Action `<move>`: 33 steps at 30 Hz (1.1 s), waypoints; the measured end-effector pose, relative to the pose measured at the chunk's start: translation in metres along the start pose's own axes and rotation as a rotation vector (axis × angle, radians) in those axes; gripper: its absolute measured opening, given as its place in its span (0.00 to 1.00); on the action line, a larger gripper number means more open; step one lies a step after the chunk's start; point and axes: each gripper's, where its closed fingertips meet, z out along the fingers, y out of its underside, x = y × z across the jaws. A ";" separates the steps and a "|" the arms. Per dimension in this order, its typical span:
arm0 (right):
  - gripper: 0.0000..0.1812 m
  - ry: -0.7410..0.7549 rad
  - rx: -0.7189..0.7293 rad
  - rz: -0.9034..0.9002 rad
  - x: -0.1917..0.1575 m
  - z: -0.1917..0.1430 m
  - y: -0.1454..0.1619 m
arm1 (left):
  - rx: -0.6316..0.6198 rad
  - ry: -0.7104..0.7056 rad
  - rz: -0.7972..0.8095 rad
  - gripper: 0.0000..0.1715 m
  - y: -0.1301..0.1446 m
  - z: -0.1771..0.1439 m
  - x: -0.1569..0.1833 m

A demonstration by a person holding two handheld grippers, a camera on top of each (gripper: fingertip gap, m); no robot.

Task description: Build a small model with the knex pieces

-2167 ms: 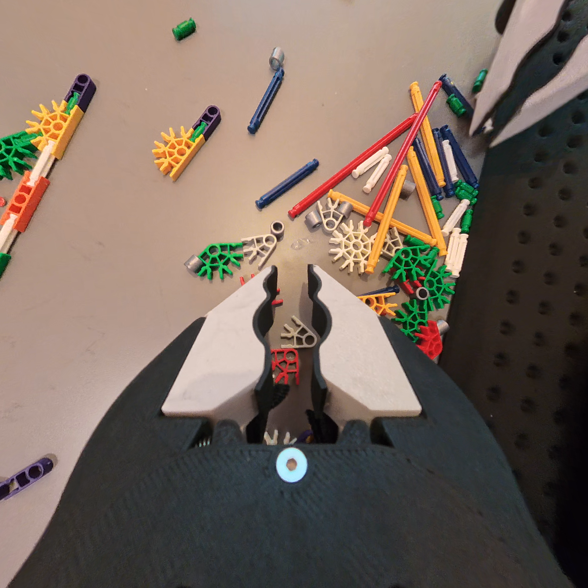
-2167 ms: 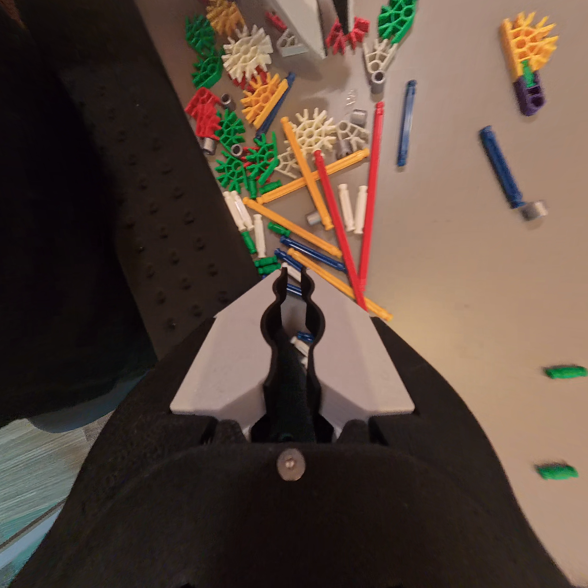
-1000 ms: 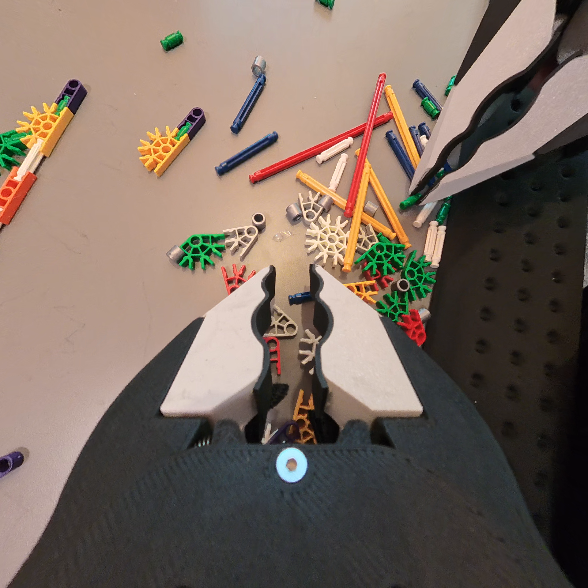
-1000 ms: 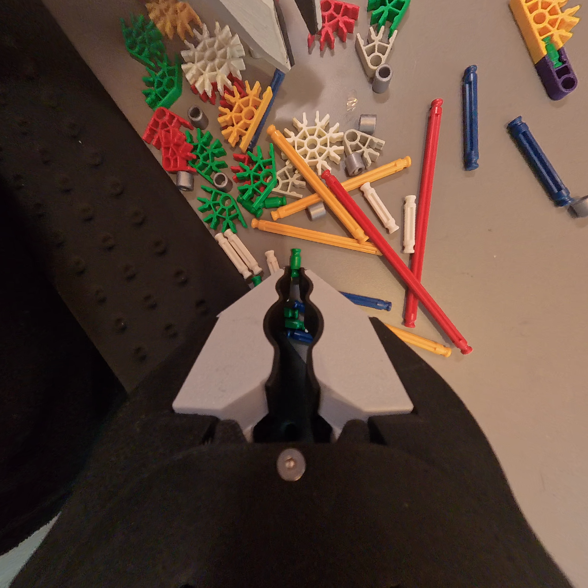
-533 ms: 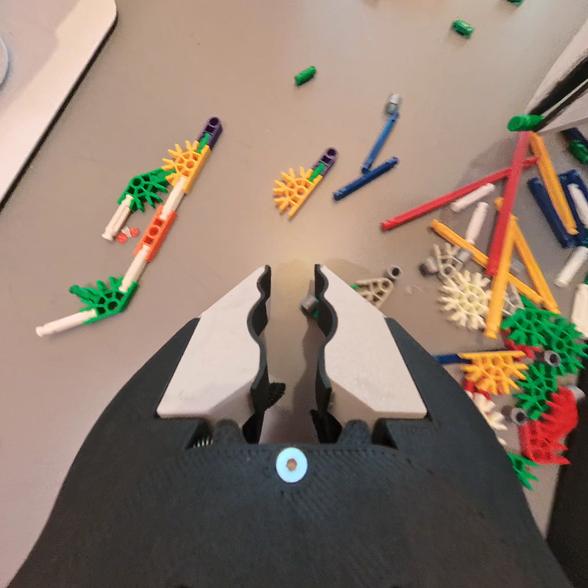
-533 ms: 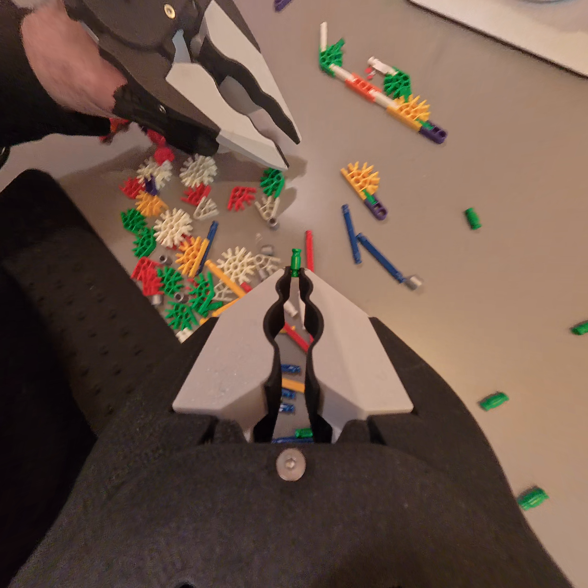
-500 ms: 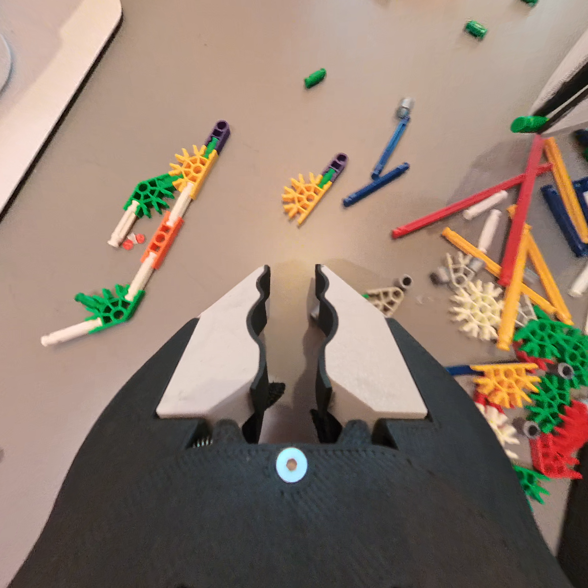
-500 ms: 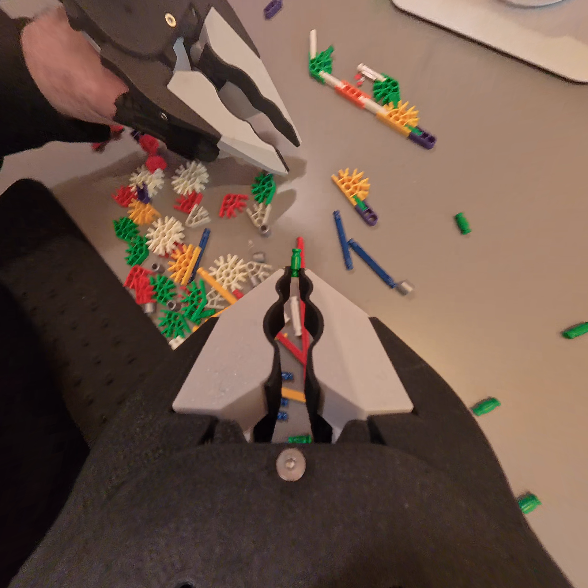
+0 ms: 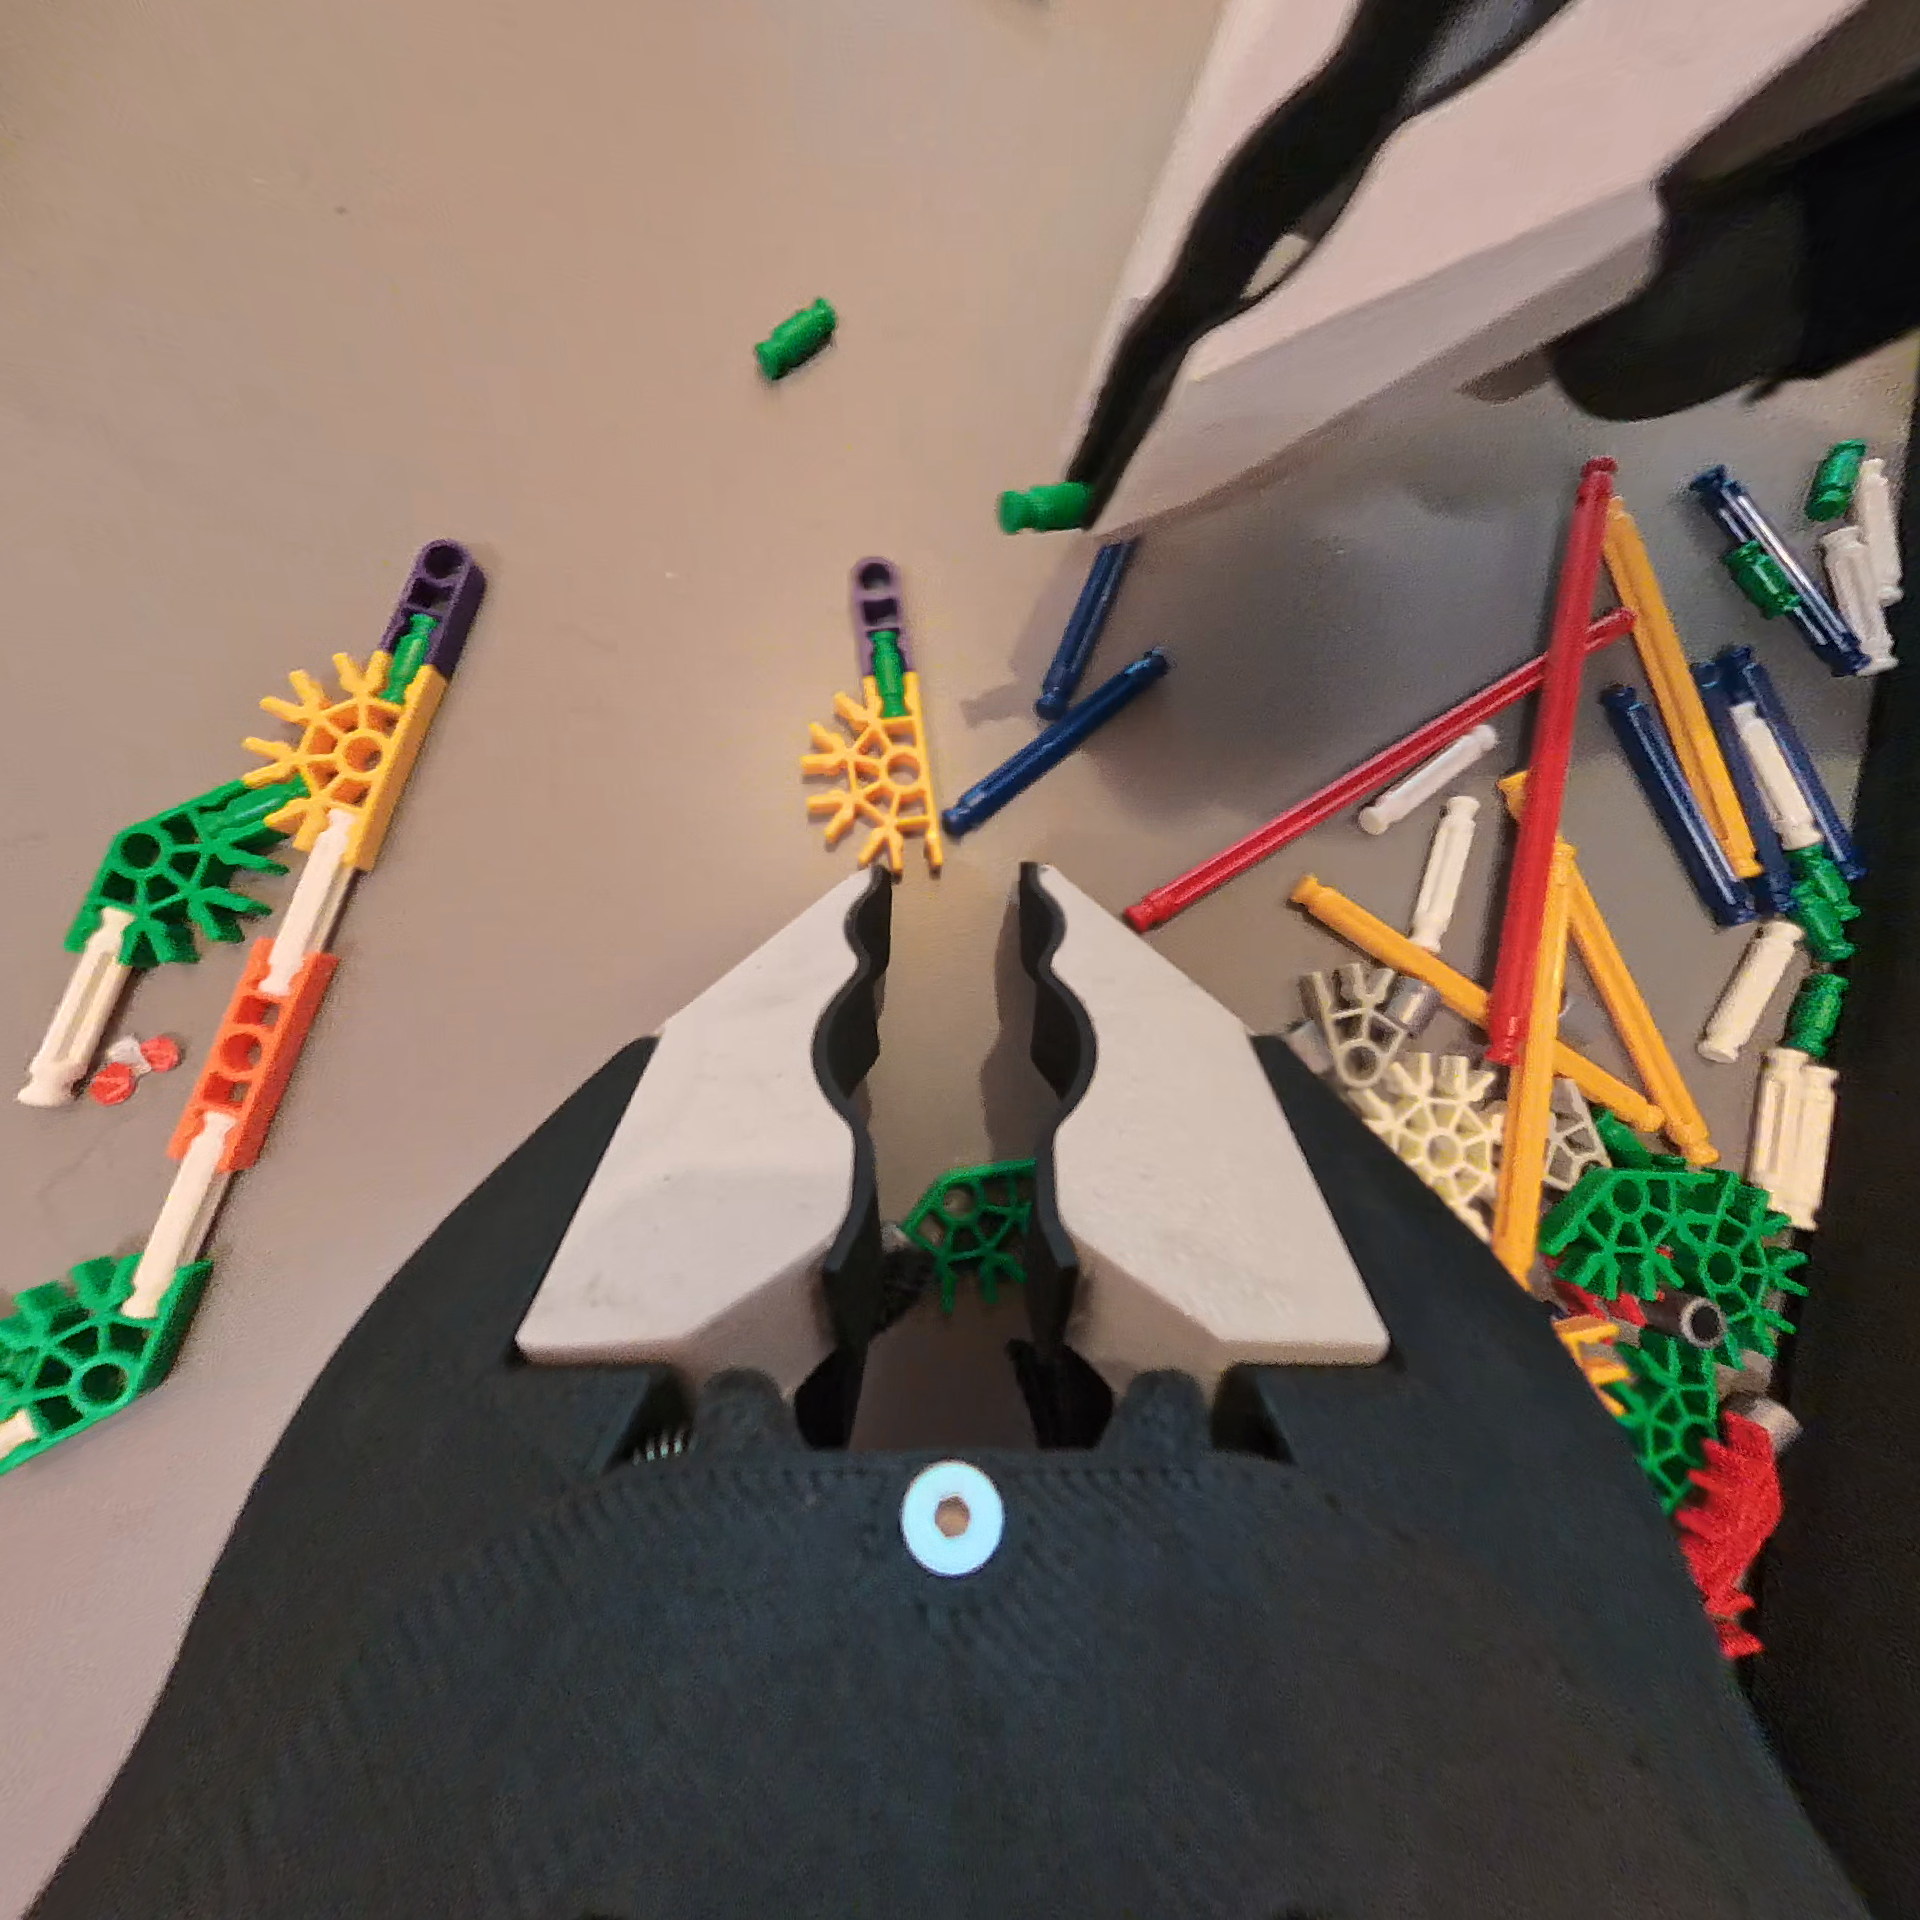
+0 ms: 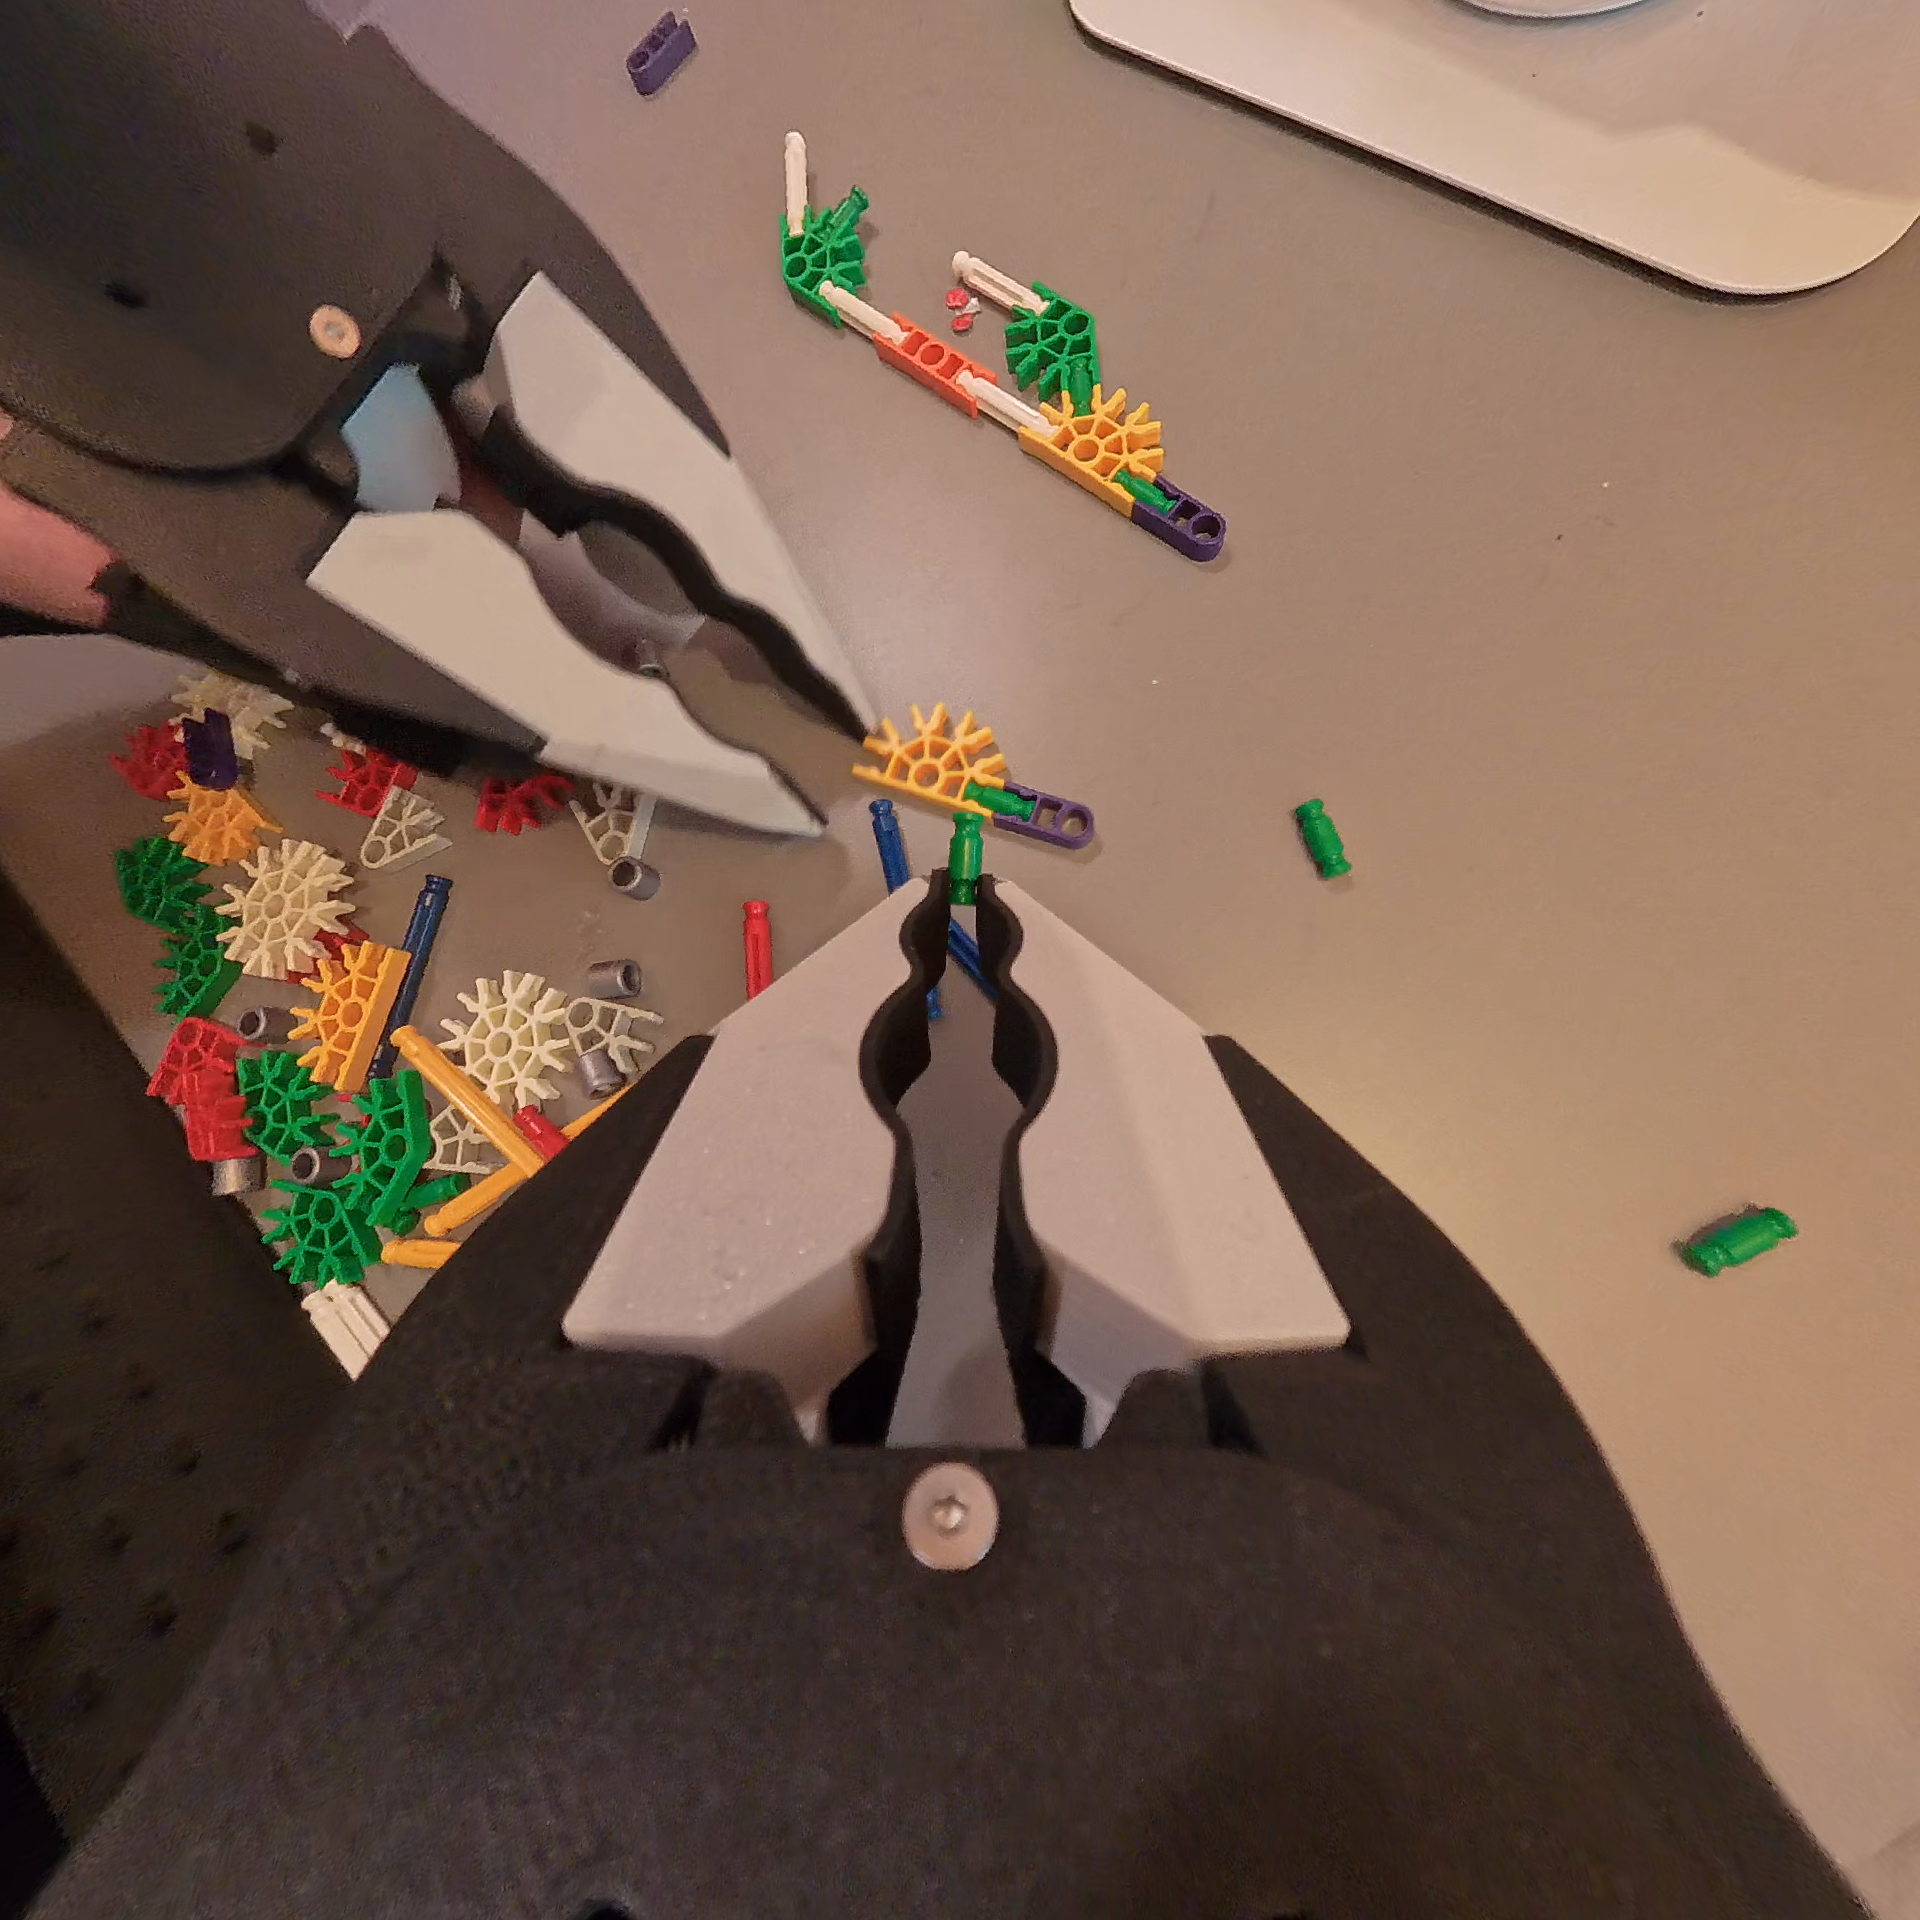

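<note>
Two hand-held claws meet over a grey desk (image 10: pixel 1455 727) strewn with plastic construction-toy pieces. The right claw (image 10: pixel 961 883), angled down toward the desk, has its fingers pinched on a short green rod (image 10: pixel 964 854) that juts out past the tips; in the left wrist view the same rod (image 9: pixel 1039 509) sticks out of that claw's tip. The left claw (image 9: pixel 951 883) comes in low from the other side, tilted down, its fingers a narrow gap apart and gripping nothing. Its tips hover just beside a small assembly, a yellow fan-shaped connector (image 9: pixel 878 774) joined by a green rod to a purple link (image 9: pixel 880 613). A green connector (image 9: pixel 971 1226) shows on the desk through the gap nearer the claw's base. To the left lies a longer built chain (image 9: pixel 260 935) of green, orange, yellow and purple parts on white rods. To the right, a loose heap of rods and connectors (image 9: pixel 1558 987) sits beside a black perforated mat (image 10: pixel 125 1351). A pale flat tray edge (image 10: pixel 1507 135) shows at the far corner.
</note>
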 end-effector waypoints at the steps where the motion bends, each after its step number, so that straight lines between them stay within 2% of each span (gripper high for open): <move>1: 0.01 -0.001 -0.001 -0.001 0.001 0.001 0.000 | 0.000 -0.011 0.004 0.13 0.000 0.000 0.001; 8: 0.01 -0.020 -0.010 -0.020 0.009 0.002 -0.003 | 0.068 -0.113 -0.072 0.16 0.001 -0.017 -0.011; 11: 0.01 -0.033 -0.020 -0.036 0.010 0.004 -0.004 | 0.032 -0.124 -0.038 0.20 0.001 -0.008 -0.012; 15: 0.01 -0.044 -0.027 -0.050 0.010 0.007 -0.006 | 0.009 -0.151 0.009 0.17 -0.004 0.004 -0.015; 18: 0.01 -0.049 -0.032 -0.050 0.012 0.009 -0.006 | 0.011 -0.148 0.020 0.10 -0.009 0.007 -0.018; 21: 0.01 -0.058 -0.036 -0.045 0.013 0.011 -0.005 | 0.009 -0.150 0.026 0.10 -0.011 0.008 -0.020; 24: 0.01 -0.068 -0.040 -0.048 0.011 0.014 -0.008 | 0.014 -0.131 0.026 0.15 -0.011 0.006 -0.019; 27: 0.01 -0.081 -0.052 -0.077 0.004 0.017 -0.012 | 0.080 -0.126 0.031 0.15 -0.019 -0.008 -0.019; 29: 0.01 -0.100 -0.066 -0.117 -0.004 0.019 -0.013 | 0.132 -0.123 0.077 0.14 -0.026 -0.021 -0.014; 33: 0.01 -0.175 -0.090 -0.213 -0.025 0.021 -0.016 | 0.142 -0.133 0.272 0.15 -0.030 -0.036 0.001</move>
